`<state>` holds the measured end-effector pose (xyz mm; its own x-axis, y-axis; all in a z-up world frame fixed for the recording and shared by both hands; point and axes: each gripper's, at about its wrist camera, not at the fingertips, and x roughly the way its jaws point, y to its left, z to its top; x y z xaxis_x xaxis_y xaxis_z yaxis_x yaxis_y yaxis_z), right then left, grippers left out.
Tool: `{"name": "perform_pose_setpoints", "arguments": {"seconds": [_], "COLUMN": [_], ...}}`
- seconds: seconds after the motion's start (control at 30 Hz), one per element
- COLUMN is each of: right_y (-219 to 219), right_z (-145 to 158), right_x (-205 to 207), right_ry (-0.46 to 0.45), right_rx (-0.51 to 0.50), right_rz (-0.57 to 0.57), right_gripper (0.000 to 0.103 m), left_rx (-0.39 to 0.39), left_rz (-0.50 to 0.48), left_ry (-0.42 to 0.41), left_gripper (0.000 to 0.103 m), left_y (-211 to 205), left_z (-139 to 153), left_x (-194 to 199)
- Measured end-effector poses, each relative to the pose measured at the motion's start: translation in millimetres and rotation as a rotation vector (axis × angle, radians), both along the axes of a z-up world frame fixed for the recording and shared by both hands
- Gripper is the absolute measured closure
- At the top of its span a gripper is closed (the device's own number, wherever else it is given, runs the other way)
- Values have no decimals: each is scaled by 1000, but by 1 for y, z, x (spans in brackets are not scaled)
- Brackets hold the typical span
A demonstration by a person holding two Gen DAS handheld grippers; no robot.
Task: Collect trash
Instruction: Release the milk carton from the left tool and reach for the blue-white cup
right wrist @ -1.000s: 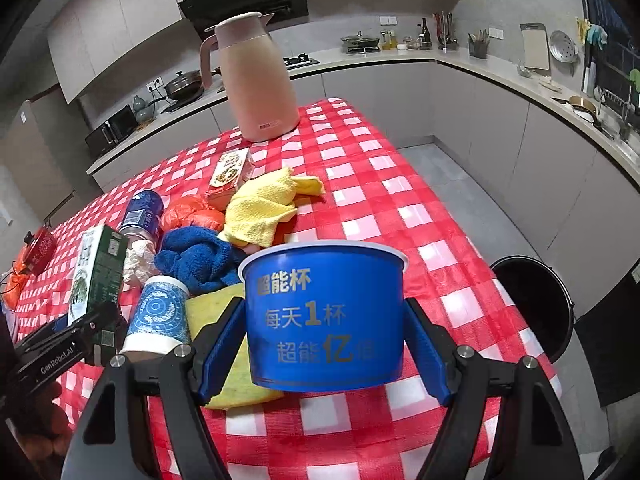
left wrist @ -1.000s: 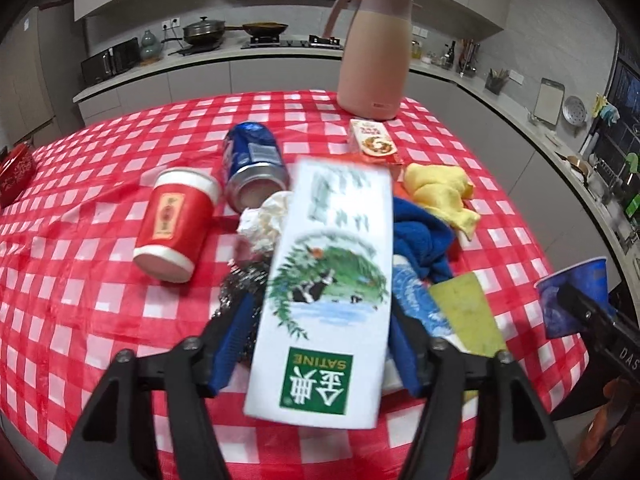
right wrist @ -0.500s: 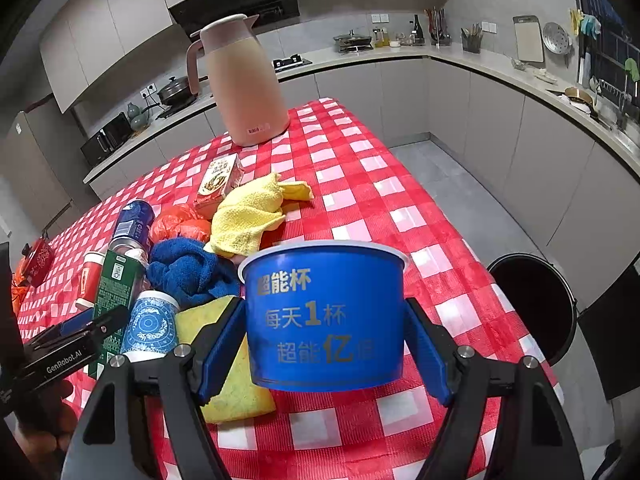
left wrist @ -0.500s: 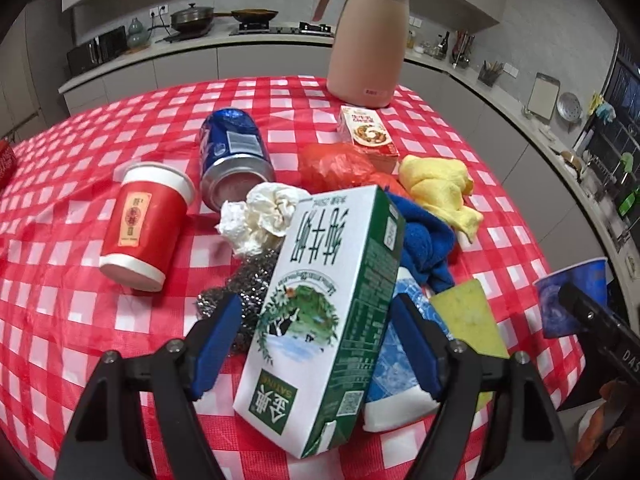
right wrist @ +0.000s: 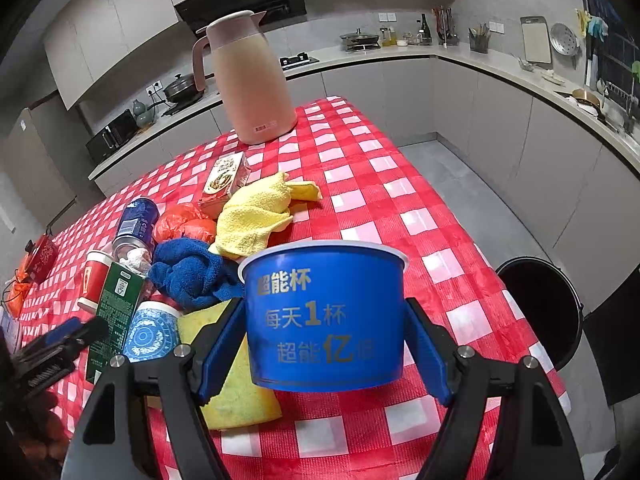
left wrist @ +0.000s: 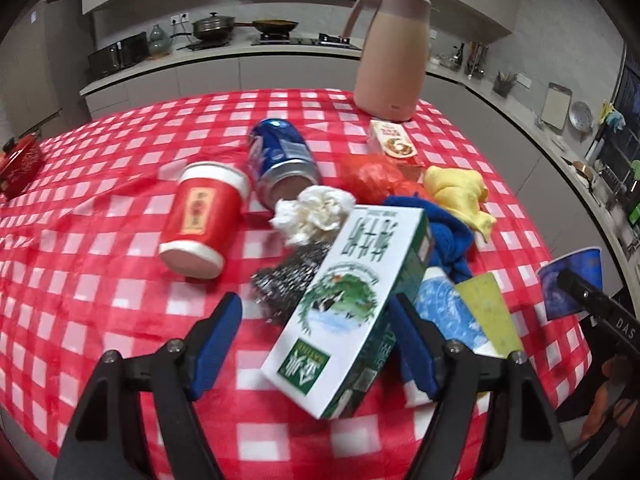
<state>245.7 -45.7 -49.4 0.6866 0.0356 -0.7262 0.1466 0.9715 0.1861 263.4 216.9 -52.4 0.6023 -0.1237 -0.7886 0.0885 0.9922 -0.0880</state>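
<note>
My left gripper is open. A green and white milk carton leans tilted between its fingers, against the right one, its lower end on the red checked tablecloth; it also shows in the right wrist view. My right gripper is shut on a blue paper bowl, held above the table's near right corner. A black trash bin stands on the floor to the right.
On the table lie a red cup, a blue can, crumpled tissue, steel wool, an orange bag, blue cloth, yellow cloth, a yellow sponge, a small box and a pink jug.
My left gripper opened and let go of the carton, which tipped over to the right between the fingers. My right gripper kept hold of the blue bowl and shifted slightly.
</note>
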Motion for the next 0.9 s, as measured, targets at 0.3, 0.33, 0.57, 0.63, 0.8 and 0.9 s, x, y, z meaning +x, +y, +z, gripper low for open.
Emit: {"name": "perform_pose_setpoints", "arguments": {"seconds": [0.3,0.33,0.57,0.63,0.8,0.9], "right_y": [5,4,0,-1,-1,-2], "right_z": [2,2,1,-1,-1,-2], "right_x": [-7,-9,-15,-15,-16,-15], "right_ry": [-4,-4,-5,-2,-1,1], "right_rx": [5,7,11,12,9,12], "right_rz": [33,32,19,17,9,3], "right_gripper": [24,24,24,24,24,24], "left_rx": [-19,-16,-38,-69,-147,-150], "left_rz": [62,53,8,-5,-63,-72], "left_ry": [37,47,115,134,135,136], "left_gripper": [25,25,23,28,52,52], "left_y": [13,11,4,1,-2,-3], "left_z": [-9,-12,-36,-37,-30,-28], "left_x": [-7,-7,-1,-3,-11,-8]}}
